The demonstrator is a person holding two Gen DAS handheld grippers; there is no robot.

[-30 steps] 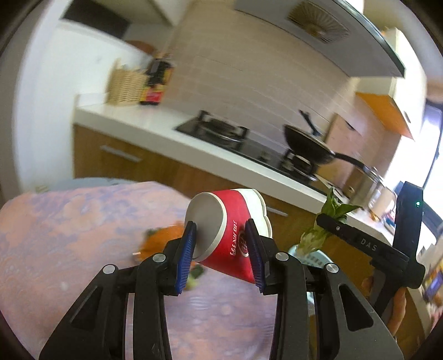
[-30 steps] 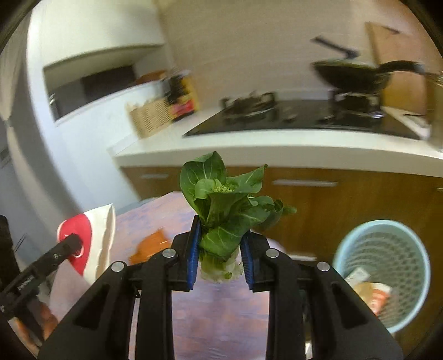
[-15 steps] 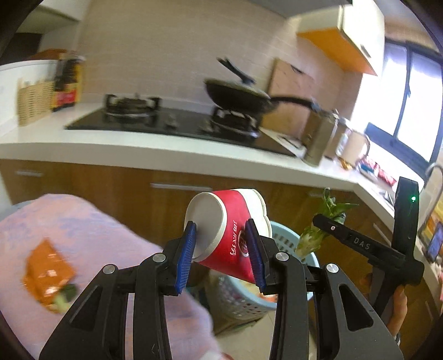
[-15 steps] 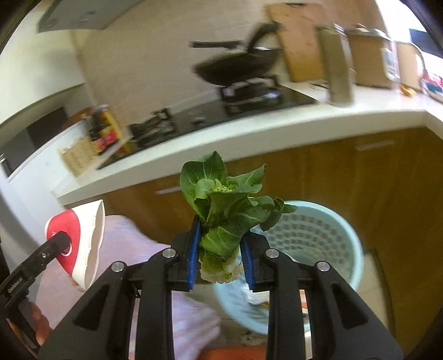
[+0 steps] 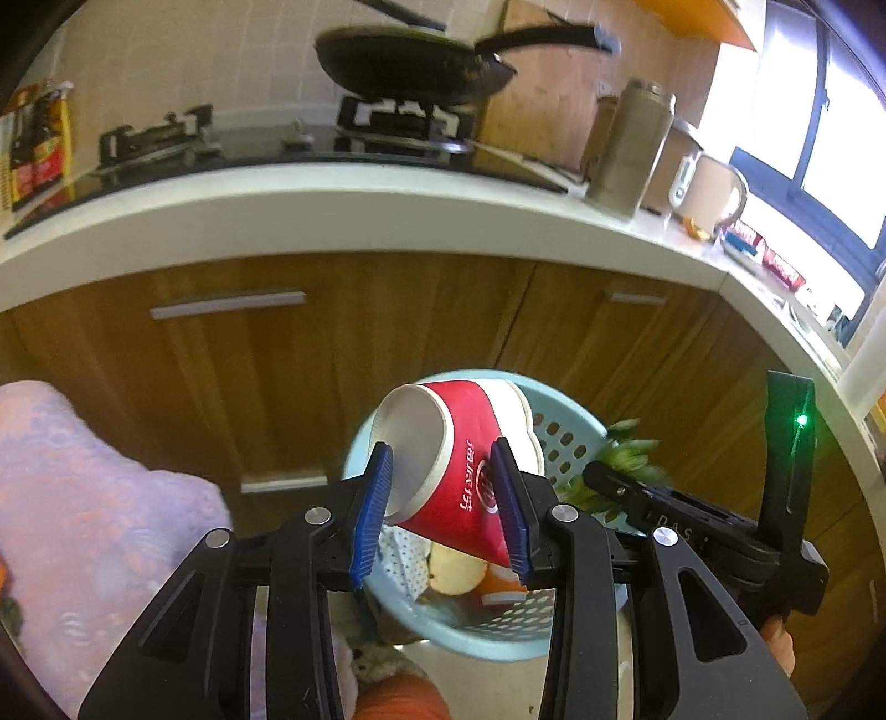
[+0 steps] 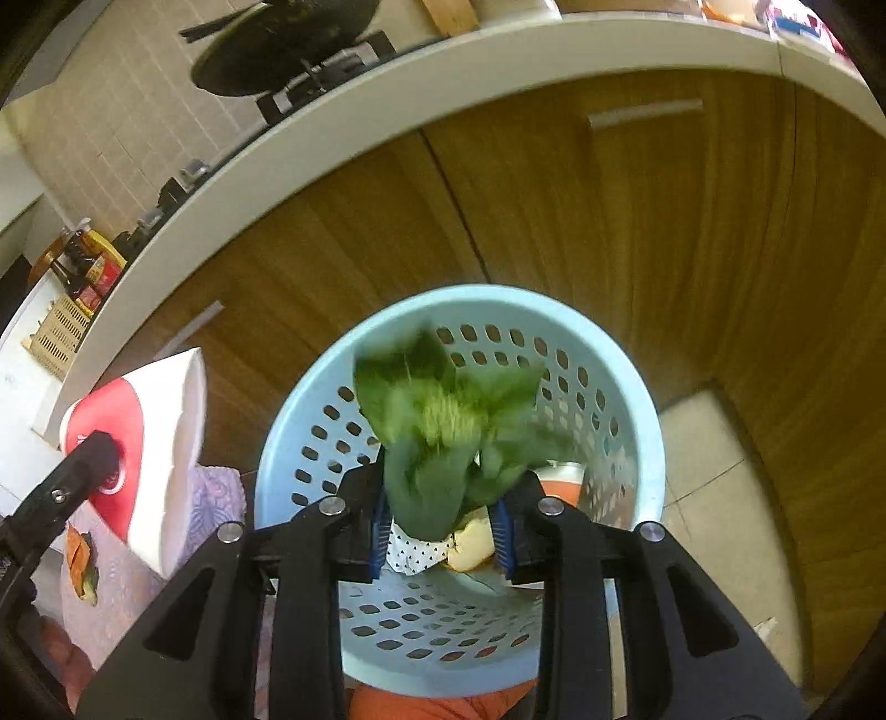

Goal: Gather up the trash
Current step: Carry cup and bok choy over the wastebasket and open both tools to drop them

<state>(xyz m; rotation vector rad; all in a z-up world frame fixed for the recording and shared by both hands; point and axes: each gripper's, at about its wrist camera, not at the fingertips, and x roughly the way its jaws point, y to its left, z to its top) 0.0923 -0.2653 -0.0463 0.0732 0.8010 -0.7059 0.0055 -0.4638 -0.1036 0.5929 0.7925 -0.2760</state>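
The left wrist view looks along its own 2 fingers toward the wooden cabinets (image 5: 266,354) and counter, angled slightly down, with the blue basket (image 5: 559,421) close below. The right wrist view tilts more steeply down, almost into that basket (image 6: 310,399), very near. Both views share the basket, cabinets (image 6: 554,221) and the black pan (image 5: 410,61) (image 6: 277,50).

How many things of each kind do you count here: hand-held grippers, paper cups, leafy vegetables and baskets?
Hand-held grippers: 2, the left hand-held gripper and the right hand-held gripper
Red paper cup: 1
Leafy vegetable: 1
Blue basket: 1
Total: 5
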